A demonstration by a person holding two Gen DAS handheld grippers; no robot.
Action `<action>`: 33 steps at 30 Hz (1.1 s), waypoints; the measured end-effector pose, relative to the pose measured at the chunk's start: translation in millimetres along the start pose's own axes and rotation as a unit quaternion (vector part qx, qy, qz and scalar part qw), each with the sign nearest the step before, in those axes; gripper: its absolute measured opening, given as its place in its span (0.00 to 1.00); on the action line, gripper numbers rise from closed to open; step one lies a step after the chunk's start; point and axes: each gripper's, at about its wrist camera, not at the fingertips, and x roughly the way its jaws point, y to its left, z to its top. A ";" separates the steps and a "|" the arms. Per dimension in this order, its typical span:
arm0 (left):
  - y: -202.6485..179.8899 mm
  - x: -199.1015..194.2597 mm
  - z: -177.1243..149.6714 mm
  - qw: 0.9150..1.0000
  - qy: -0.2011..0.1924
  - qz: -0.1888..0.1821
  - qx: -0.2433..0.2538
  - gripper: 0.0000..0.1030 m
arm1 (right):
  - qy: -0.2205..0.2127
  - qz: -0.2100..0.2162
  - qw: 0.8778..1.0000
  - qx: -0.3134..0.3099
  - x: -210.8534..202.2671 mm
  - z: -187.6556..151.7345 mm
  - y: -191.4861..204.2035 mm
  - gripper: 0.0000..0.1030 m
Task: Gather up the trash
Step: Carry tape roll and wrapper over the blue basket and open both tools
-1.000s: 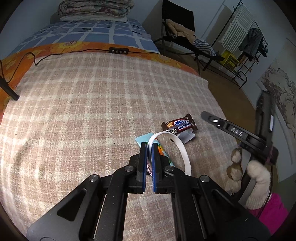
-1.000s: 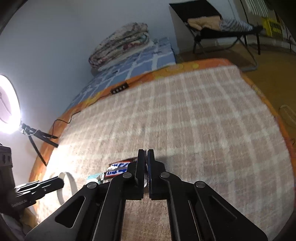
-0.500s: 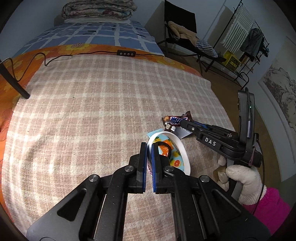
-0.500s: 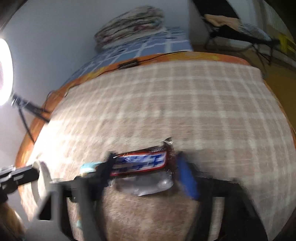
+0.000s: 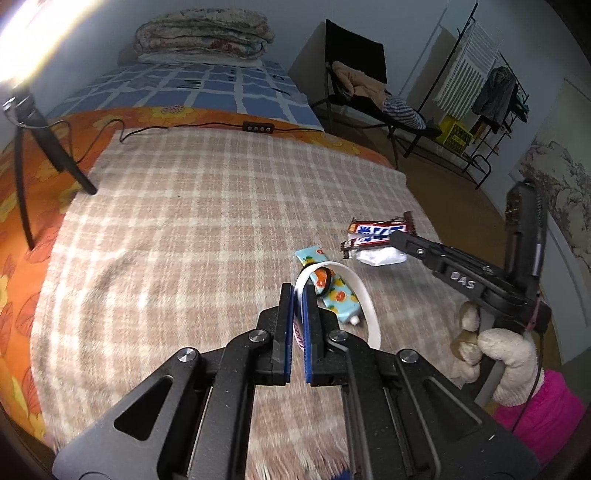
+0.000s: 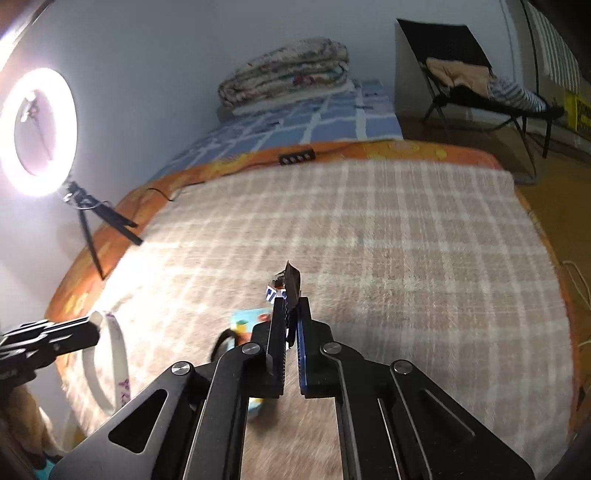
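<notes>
Near the right edge of the plaid blanket (image 5: 207, 221), we find the candy-bar wrapper (image 5: 376, 233) pinched in the right gripper (image 6: 291, 314) — brown, with a white-and-blue logo too blurred and folded for us to read. From the right wrist view its dark crimped end sticks up between the clenched pads, clear of the blanket. Just left of it and nearer to us, a light-blue snack packet (image 5: 332, 291) printed with orange fruit lies flat on the blanket; no lettering on it is legible. The left gripper (image 5: 298, 314) is clamped on the rim of a white cup (image 5: 354, 295) tipped on its side, its mouth framing that packet; purple print shows on the cup wall, unreadable. On the right gripper's arm we can read "DAS". A gloved hand (image 5: 513, 362) with a pink sleeve (image 5: 539, 410) holds that tool. Farther off — a black remote (image 5: 258, 128) on its cable, a ring light (image 6: 37, 133), folded quilts (image 5: 203, 35) and a chair (image 5: 362, 74).
</notes>
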 end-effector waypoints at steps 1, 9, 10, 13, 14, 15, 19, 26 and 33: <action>1.4 -7.7 -4.9 1.000 -0.002 0.000 -0.002 0.02 | -0.003 0.005 1.000 -0.001 -7.7 -0.5 3.7 0.03; 5.4 -50.7 -38.9 1.000 -0.008 0.004 -0.001 0.02 | -0.014 0.041 0.999 -0.015 -57.7 -20.1 35.9 0.03; 6.1 -55.7 -45.1 1.000 -0.008 0.005 -0.001 0.02 | -0.014 0.046 0.999 -0.019 -64.9 -25.8 41.5 0.03; 9.4 -67.7 -64.5 1.000 -0.004 0.008 0.001 0.02 | -0.011 0.057 0.998 -0.029 -79.4 -39.0 55.4 0.03; 10.6 -70.1 -69.5 1.000 -0.002 0.009 0.002 0.02 | -0.010 0.062 0.998 -0.033 -83.9 -43.8 60.3 0.03; 12.0 -72.9 -75.8 1.000 0.001 0.010 0.003 0.02 | -0.009 0.065 0.997 -0.036 -88.1 -48.5 64.5 0.03; 20.0 -80.1 -101.5 1.000 0.014 0.018 0.004 0.02 | -0.001 0.084 0.995 -0.046 -101.4 -69.9 81.2 0.03; 40.6 -85.6 -142.1 0.999 0.038 0.028 -0.004 0.02 | 0.028 0.102 0.992 -0.071 -110.6 -109.2 109.3 0.03; 54.9 -84.4 -175.1 0.997 0.065 0.033 -0.011 0.02 | 0.052 0.114 0.988 -0.094 -116.8 -142.7 132.6 0.03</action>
